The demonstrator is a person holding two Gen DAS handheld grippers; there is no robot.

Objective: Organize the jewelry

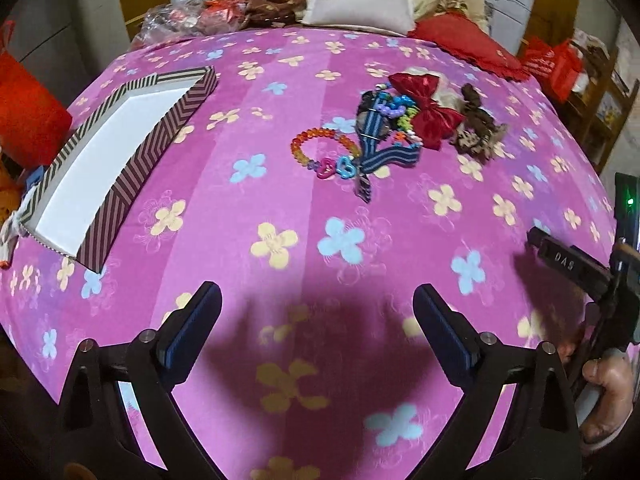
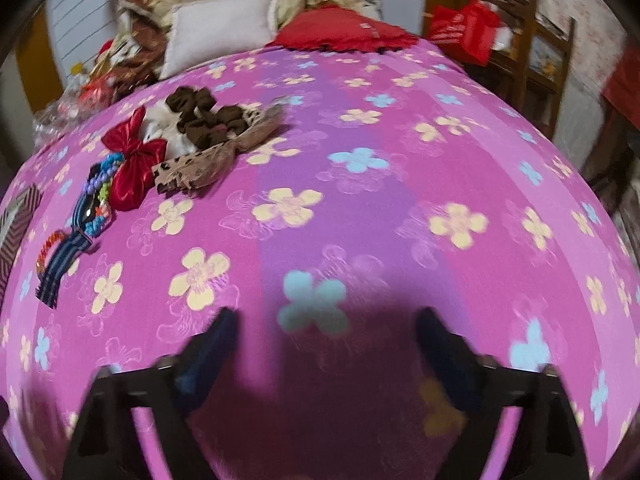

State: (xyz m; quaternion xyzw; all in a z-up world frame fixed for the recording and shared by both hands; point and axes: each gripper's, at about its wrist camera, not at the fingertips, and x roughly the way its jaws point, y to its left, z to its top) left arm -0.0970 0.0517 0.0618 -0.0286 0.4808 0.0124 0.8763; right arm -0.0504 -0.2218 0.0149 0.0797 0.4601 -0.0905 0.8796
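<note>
Jewelry pile (image 1: 372, 128) ahead of left tool (image 1: 318, 320), apparently apart.

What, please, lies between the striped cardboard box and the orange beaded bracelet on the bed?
In the left wrist view, only bare pink flowered bedspread lies between the striped cardboard box and the orange beaded bracelet.

Right tool (image 2: 324, 344) gaping above bedspread (image 2: 400, 168), accessories (image 2: 132, 172) left
</note>
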